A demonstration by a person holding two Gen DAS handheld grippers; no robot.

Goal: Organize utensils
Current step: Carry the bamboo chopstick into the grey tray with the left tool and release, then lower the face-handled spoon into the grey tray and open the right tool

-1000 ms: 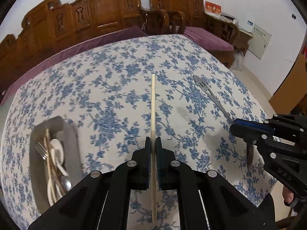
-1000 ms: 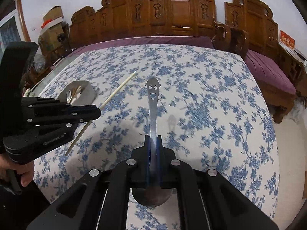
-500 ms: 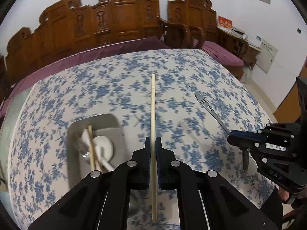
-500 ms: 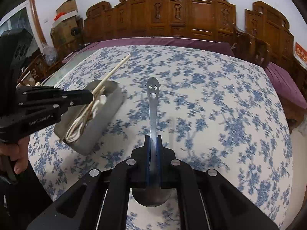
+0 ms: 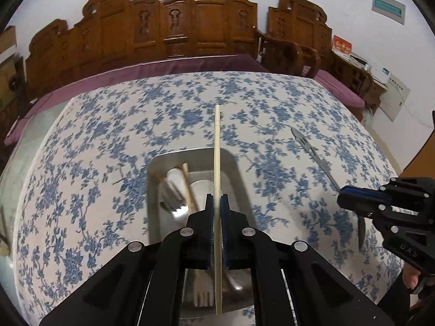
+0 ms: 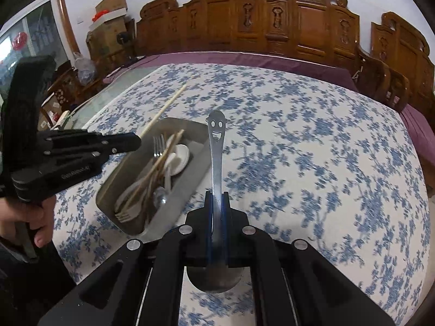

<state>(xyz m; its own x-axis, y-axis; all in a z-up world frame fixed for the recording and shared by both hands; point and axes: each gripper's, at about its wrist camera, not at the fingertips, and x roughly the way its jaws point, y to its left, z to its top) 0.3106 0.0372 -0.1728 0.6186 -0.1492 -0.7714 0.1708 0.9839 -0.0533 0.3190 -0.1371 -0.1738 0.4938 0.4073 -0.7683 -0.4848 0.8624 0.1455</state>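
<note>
I see a blue-flowered tablecloth (image 5: pixel 108 141) covering the table, with a carved wooden bench (image 5: pixel 174 27) and its purple cushion (image 5: pixel 163 66) behind it. Cardboard boxes (image 6: pixel 111 8) sit stacked in the far left corner beside a window (image 6: pixel 32 35).

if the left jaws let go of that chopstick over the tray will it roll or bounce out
The thin pale wooden chopstick looks light and stiff, so it would probably drop with little bounce. It appears round, so it may roll, but the rectangular metal tray has raised walls that should likely stop it. It is long, so one end could land resting on the rim.
</note>
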